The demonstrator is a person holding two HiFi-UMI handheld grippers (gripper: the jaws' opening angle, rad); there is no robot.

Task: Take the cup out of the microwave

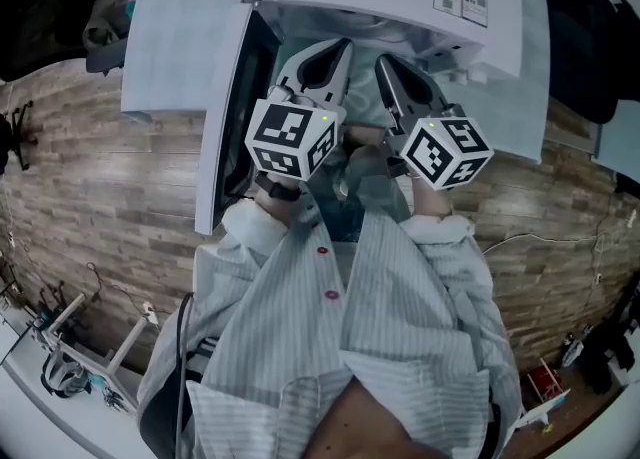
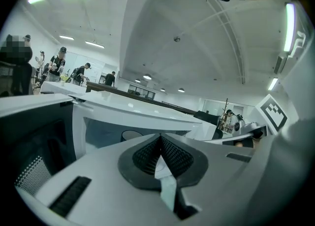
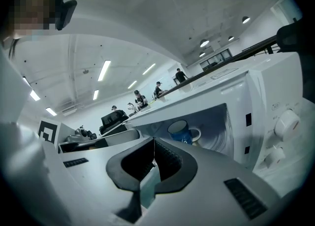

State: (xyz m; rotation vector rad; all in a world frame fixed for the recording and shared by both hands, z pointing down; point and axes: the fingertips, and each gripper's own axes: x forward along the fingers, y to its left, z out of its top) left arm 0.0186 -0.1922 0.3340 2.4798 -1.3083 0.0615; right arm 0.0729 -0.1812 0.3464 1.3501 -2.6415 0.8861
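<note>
Blue cup [image 3: 180,132], inside open microwave [image 3: 256,92], lay ahead and slightly right of right gripper [image 3: 154,144], judged nearer; right and left gripper [image 2: 161,139] were both closed, empty.

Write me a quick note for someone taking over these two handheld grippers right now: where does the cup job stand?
Left gripper: jaws shut, nothing held, in front of the microwave.
Right gripper: jaws shut, nothing held, facing the cavity.
Blue cup: upright inside the microwave, untouched.
Done: door is open.
Left: open a gripper, reach in, grip the cup, bring it out.
</note>
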